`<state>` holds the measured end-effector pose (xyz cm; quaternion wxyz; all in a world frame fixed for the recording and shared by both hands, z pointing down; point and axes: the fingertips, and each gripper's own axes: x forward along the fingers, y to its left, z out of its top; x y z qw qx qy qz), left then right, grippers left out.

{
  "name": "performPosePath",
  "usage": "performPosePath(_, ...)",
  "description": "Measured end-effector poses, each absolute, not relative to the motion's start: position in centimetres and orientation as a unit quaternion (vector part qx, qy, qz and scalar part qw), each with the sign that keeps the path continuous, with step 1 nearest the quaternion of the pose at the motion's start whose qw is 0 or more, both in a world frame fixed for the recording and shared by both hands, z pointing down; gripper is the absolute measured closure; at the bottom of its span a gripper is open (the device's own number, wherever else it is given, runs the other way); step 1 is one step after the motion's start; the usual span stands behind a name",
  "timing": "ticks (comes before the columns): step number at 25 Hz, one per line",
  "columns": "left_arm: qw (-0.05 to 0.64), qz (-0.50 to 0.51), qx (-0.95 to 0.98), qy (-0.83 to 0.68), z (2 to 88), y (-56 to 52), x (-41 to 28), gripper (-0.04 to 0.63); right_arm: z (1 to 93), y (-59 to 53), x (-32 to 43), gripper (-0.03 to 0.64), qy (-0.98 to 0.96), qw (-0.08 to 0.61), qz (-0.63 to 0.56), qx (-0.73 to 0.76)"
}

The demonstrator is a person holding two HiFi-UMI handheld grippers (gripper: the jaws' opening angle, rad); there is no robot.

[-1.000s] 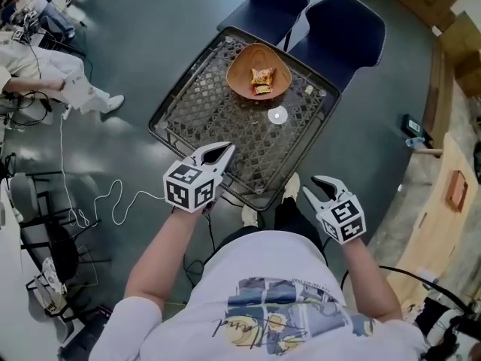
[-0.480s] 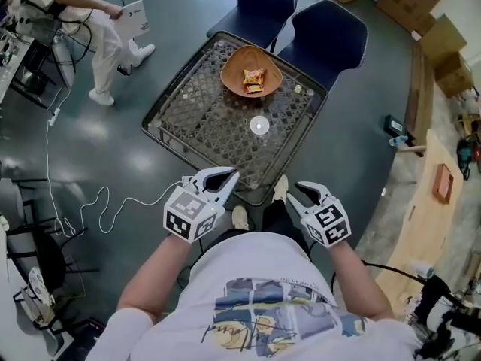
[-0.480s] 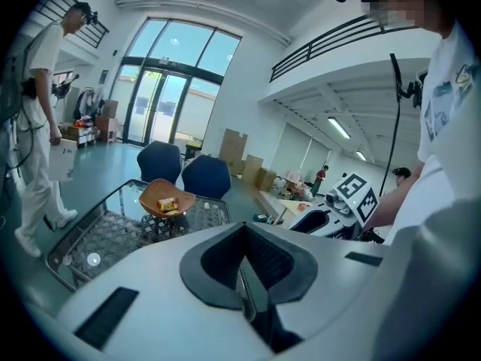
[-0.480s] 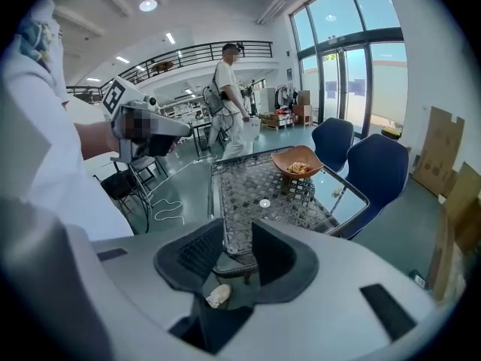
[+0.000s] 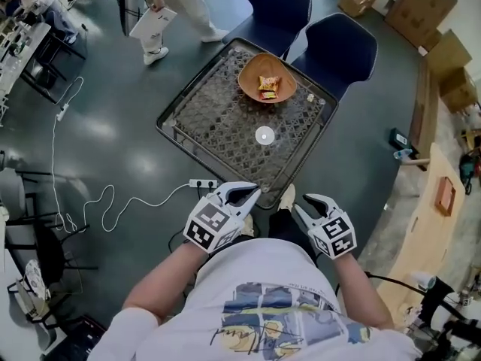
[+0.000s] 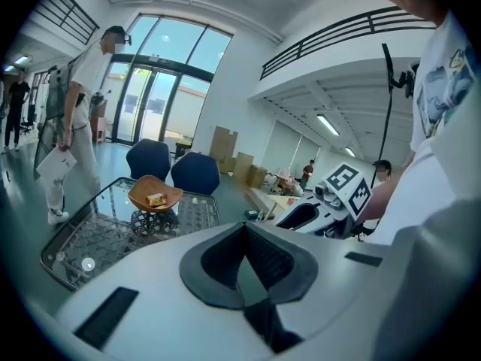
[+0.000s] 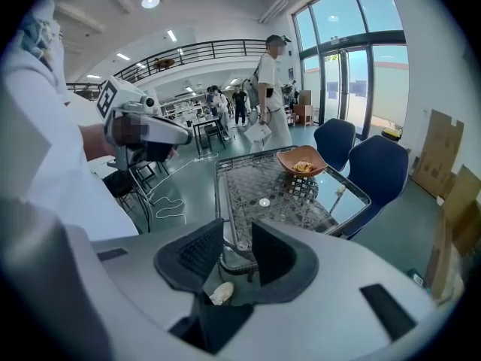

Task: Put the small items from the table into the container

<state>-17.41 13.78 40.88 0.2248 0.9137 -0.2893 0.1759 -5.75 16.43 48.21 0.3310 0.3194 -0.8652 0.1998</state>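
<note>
Bowl upright, mouth up, packet inside

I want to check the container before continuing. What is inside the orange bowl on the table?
Inside the bowl lie small yellow-orange snack packets. The rest of its inside looks bare. Whether anything lies beneath the packets cannot be seen, because they cover that part.
</note>
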Motion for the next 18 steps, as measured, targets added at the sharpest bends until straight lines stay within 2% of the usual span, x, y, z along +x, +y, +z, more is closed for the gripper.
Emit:
performPosePath(9,0.224,0.19,0.914,-0.281,41.3,13.2,-16.1,0.588,48.2,16.3,-4.9,0.494,-0.865,0.323,0.208,0.324)
performPosePath(18,0.23,0.209,0.911,-0.271,42.9,6.9,-10.5,0.584,49.1,13.7,0.3,0.494,-0.852,0.311,0.24,0.346)
